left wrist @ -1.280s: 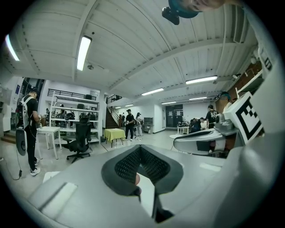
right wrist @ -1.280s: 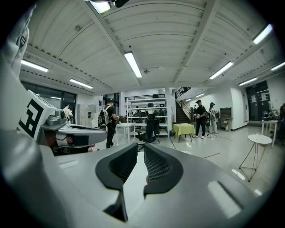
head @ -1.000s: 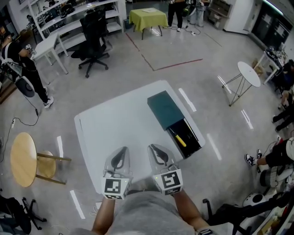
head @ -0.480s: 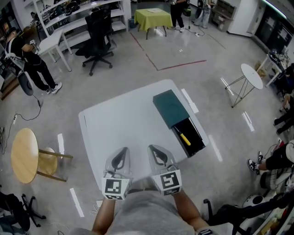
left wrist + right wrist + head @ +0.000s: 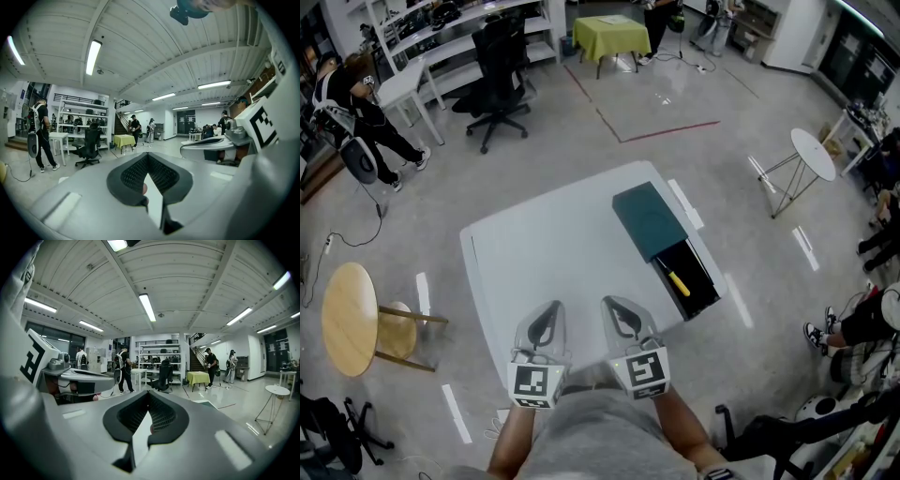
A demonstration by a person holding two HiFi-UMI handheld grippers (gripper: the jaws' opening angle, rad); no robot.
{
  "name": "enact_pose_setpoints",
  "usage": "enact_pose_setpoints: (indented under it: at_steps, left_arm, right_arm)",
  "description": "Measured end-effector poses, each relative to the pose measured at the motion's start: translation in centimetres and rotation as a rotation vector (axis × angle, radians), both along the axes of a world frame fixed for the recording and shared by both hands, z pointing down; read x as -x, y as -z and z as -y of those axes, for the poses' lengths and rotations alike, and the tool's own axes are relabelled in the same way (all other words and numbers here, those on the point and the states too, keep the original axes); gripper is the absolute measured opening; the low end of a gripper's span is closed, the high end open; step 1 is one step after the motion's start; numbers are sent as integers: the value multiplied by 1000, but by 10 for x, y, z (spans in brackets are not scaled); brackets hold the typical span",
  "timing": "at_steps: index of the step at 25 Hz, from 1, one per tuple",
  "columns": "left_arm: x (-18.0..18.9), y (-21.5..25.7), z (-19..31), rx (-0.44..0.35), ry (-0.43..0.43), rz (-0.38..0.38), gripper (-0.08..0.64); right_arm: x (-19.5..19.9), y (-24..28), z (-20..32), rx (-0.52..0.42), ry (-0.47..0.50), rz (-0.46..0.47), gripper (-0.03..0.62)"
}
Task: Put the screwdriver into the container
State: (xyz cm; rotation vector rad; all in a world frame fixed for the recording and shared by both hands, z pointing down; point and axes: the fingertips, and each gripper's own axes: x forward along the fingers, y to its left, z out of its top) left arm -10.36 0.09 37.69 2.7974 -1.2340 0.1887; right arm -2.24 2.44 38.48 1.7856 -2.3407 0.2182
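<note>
A yellow-handled screwdriver (image 5: 678, 282), likely light, rigid and best pinched across its handle, lies inside the uncovered end of the dark container (image 5: 647, 218) on the white bench (image 5: 544, 253), while left gripper (image 5: 549, 307) and right gripper (image 5: 611, 302) hover well short, jaws pressed together, empty.

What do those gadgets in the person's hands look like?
The left gripper and right gripper match: pale grey, tapering shells, dark ribbed pads inside, and a white cube with black square markers at each rear. The person wears a grey top.
</note>
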Motion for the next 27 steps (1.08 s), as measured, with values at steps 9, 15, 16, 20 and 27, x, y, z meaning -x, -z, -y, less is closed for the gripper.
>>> enact_pose_setpoints:
  at_steps: [9,15,16,20,27]
  left_arm:
    - [-2,1,6,5,-6,-5,12]
    - [-2,-2,11,7,-15,-4,12]
    - [-3,-2,12,7,-15,-5,12]
    - [-4,-1,15,8,-18,-4,12]
    - [-8,-1,16,11,-24,-2,12]
  right_arm:
    - [-1,1,5,7,-4,3,2]
    - [0,-1,10,8,-7,2,2]
    - [0,-1,11,8,-7,2,2]
    - [-1,0,13,8,-8,2,2]
    - [-5,1,15,10,-9,2,2]
